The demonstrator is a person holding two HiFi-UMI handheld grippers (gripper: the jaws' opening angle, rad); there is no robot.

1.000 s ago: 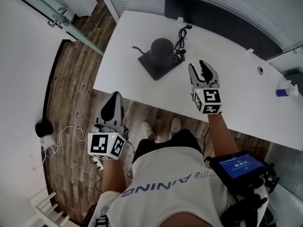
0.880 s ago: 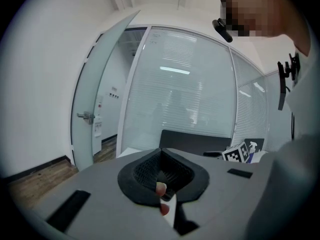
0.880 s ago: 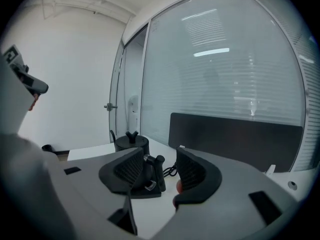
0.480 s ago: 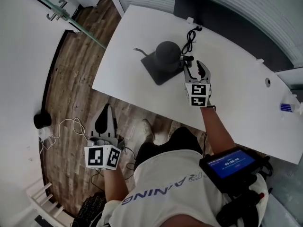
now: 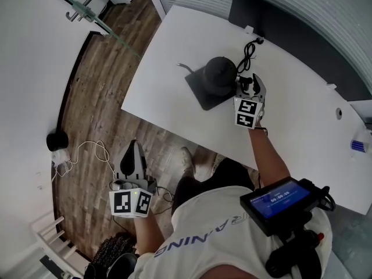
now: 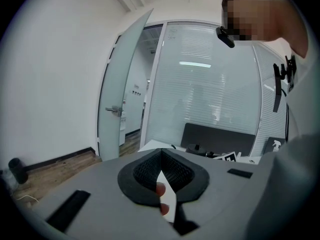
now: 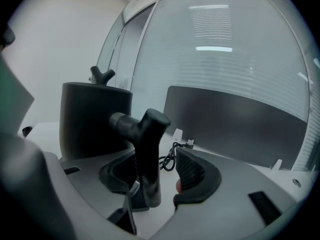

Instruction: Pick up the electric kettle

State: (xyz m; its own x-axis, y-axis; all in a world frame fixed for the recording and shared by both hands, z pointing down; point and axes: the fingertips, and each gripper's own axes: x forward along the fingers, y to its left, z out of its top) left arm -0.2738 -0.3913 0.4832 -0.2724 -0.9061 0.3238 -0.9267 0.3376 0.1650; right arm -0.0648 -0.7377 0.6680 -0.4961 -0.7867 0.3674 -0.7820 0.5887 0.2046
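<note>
In the head view the kettle (image 5: 221, 74) sits on a dark pad (image 5: 200, 96) toward the far edge of the bench (image 5: 168, 57), with the right gripper (image 5: 251, 88) just beside it and the left gripper (image 5: 132, 160) over the floor (image 5: 96, 115) off the near edge; the left gripper view shows its jaws closed together on nothing; the right gripper view shows its jaws wide, having just been opening, with the kettle's handle (image 7: 146, 156) between them.

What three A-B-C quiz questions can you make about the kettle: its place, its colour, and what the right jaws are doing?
1. Where is the electric kettle? A on the floor; B on the white table; C on a chair.
2. What colour is it? A black; B red; C yellow.
3. How are the right gripper's jaws? A shut on nothing; B open around the kettle's handle; C gripping a cup.
Answers: B, it stands on its dark base on that table; A, its body is black; B, the jaws have just been opening and the handle stands between them.
</note>
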